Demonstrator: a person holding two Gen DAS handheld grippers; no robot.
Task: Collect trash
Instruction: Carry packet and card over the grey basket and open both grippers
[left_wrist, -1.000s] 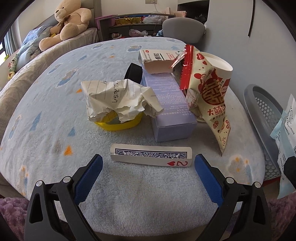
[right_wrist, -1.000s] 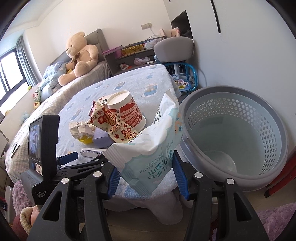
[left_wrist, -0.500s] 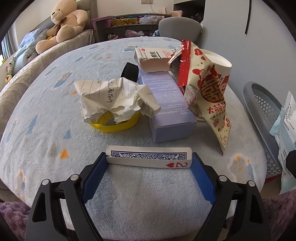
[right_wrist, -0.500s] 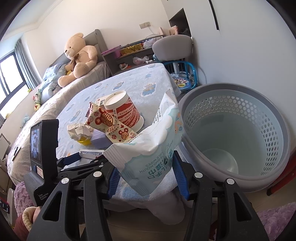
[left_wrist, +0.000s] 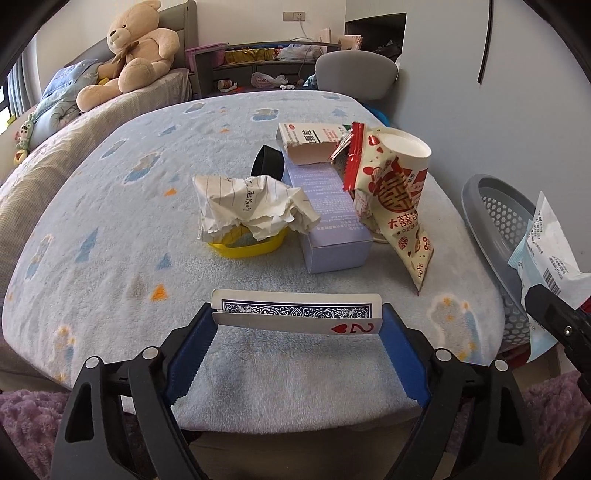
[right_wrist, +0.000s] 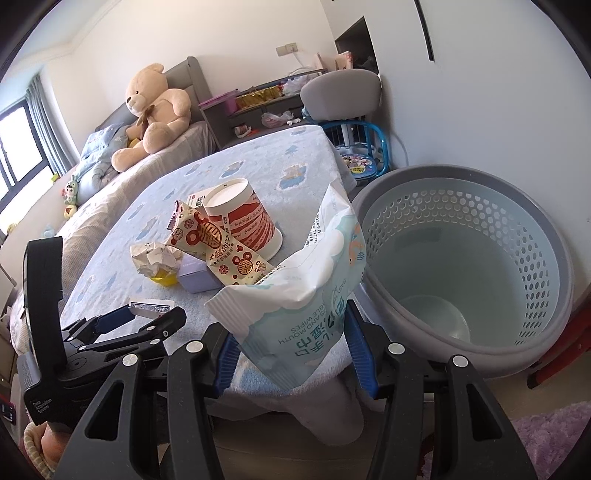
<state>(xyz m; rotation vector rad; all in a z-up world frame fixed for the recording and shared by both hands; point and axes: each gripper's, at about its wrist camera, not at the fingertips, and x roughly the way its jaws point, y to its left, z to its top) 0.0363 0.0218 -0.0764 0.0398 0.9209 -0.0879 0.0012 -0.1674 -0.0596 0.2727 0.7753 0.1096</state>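
We are now holding the playing cards (left_wrist: 297, 316) clear of the blanket (left_wrist: 110, 206); a second ago they were lying flat on it between wide-apart jaws, and since then the left gripper (left_wrist: 298, 334) has clamped their two short ends and is lifting them a little. The cards are thin, glossy rectangles, blue-patterned on the back (a red two of hearts is showing on the lower one). The right gripper (right_wrist: 291, 347) is unchanged, gripping a soft, crinkled wet-wipes packet (right_wrist: 295, 291) and pointing steeply down. At three o'clock of that packet is standing the round, perforated grey plastic basket (right_wrist: 546, 258). On the fleecy blanket, at twelve o'clock of the cards, are sitting crumpled lined paper (left_wrist: 251, 206) over a yellow dish (left_wrist: 258, 249), a lilac carton (left_wrist: 332, 221), a snack bag (left_wrist: 399, 206) and a paper cup (left_wrist: 410, 147).
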